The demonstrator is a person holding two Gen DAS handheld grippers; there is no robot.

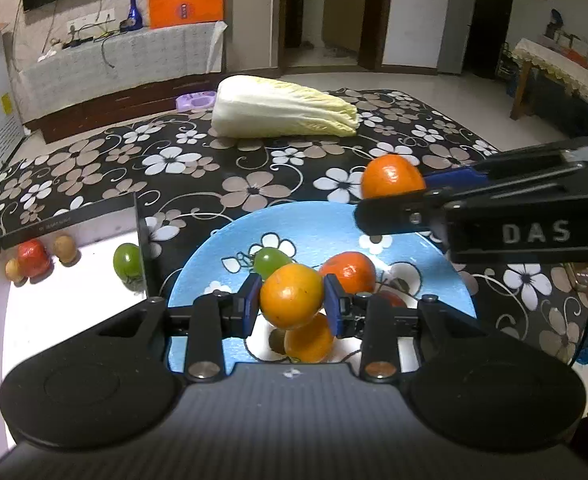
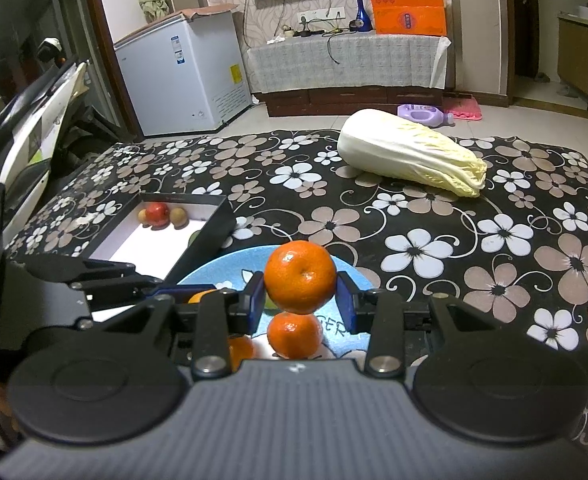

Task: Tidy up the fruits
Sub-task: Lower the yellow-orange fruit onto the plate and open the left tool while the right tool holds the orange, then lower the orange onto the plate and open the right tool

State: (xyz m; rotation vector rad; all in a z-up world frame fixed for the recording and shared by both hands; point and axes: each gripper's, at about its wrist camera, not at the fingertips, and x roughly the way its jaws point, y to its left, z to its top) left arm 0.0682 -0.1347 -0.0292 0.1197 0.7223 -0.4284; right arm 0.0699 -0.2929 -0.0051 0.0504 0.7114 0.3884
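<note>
My left gripper [image 1: 292, 300] is shut on an orange [image 1: 291, 296], held just above the blue flowered plate [image 1: 326, 228]. On the plate lie another orange [image 1: 350, 272], a green fruit [image 1: 269, 260], a third orange [image 1: 309, 340] and a red fruit [image 1: 392, 298]. My right gripper [image 2: 300, 294] is shut on a second orange [image 2: 300, 276] above the plate's far right rim [image 2: 229, 266]; one orange [image 2: 294, 334] lies below it. The black box [image 1: 141, 232], left of the plate, holds a red fruit [image 1: 33, 258], brown fruits [image 1: 65, 248] and a green one [image 1: 127, 260].
A napa cabbage [image 2: 410, 152] lies at the far side of the black flowered tablecloth [image 2: 454, 240]. Beyond the table stand a white freezer [image 2: 181, 76] and a covered cabinet [image 2: 346, 60] with an orange box [image 2: 406, 4].
</note>
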